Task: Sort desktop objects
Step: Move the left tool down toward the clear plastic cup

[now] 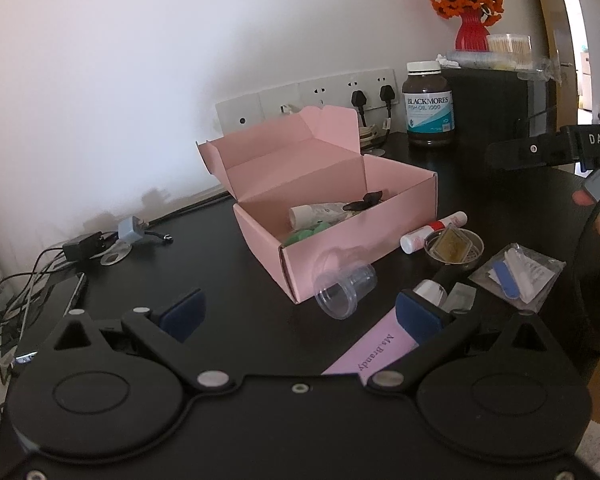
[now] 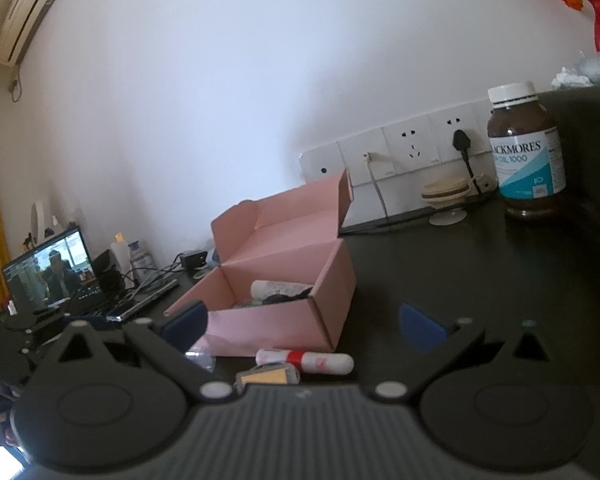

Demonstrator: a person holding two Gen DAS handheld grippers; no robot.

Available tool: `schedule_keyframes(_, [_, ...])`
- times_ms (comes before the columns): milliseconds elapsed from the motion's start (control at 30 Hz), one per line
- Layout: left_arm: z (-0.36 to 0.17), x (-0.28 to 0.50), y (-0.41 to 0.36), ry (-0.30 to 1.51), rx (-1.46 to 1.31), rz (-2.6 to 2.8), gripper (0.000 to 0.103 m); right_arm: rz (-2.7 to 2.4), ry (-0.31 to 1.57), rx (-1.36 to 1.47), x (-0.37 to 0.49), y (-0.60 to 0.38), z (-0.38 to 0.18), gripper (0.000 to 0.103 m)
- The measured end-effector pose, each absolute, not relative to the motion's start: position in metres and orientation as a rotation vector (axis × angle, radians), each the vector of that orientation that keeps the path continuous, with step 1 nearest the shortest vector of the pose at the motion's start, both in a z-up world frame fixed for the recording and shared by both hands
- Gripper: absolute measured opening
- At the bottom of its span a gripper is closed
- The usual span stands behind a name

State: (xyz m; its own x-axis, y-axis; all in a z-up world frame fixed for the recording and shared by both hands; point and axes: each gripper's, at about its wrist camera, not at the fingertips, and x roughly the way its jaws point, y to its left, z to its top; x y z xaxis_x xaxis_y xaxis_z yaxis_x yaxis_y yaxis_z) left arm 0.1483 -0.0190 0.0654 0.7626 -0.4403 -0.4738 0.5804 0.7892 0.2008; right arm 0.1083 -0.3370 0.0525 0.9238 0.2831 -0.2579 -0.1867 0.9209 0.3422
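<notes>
1. Left tool point(image 1: 300, 312) is spread wide with nothing between its blue pads point(image 1: 184, 312); it hangs low over the dark counter point(image 1: 228, 280), in front of the pink box point(image 1: 332, 216).
2. Right tool point(image 2: 304, 324) is likewise spread apart and empty, facing the same pink box point(image 2: 284, 280) from its short side.
3. Pink box stands on the counter with its lid raised; inside lie a white tube point(image 1: 316, 213), a dark butterfly-shaped clip point(image 1: 365, 201) and something green point(image 1: 304, 235).
4. Clear plastic cup point(image 1: 342, 286) lies on its side against the box's front corner.
5. Pink "Ms Brandy" tube point(image 1: 374, 350) lies under the left tool's right finger.
6. White stick with a red band point(image 1: 434, 231) lies just beside the box, next to a small round dish point(image 1: 454, 248) holding a gold square.
7. Clear packet point(image 1: 516, 276) lies nearby; a Blackmores bottle point(image 1: 429, 105) stands well behind.
</notes>
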Motion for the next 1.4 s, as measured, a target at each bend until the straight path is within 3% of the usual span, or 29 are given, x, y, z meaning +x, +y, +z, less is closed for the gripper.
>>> schedule_keyframes(600, [0.061,0.142,-0.016,0.405,0.321,-0.693,0.103,0.173,0.371,0.343,0.118,-0.343,0.046,0.102])
schedule_keyframes(933, [0.055,0.155,-0.042,0.523,0.261,-0.728,0.102,0.184,0.375,0.351,0.118,-0.343,0.046,0.102])
schedule_keyframes(1233, [0.06,0.202,-0.042,0.725,-0.057,-0.635,0.087,0.189,0.385,0.361,0.12,-0.344,0.045,0.102])
schedule_keyframes(1400, [0.058,0.212,-0.051,0.808,-0.091,-0.596,0.065,0.194,0.389,0.367,0.12,-0.345,0.044,0.102])
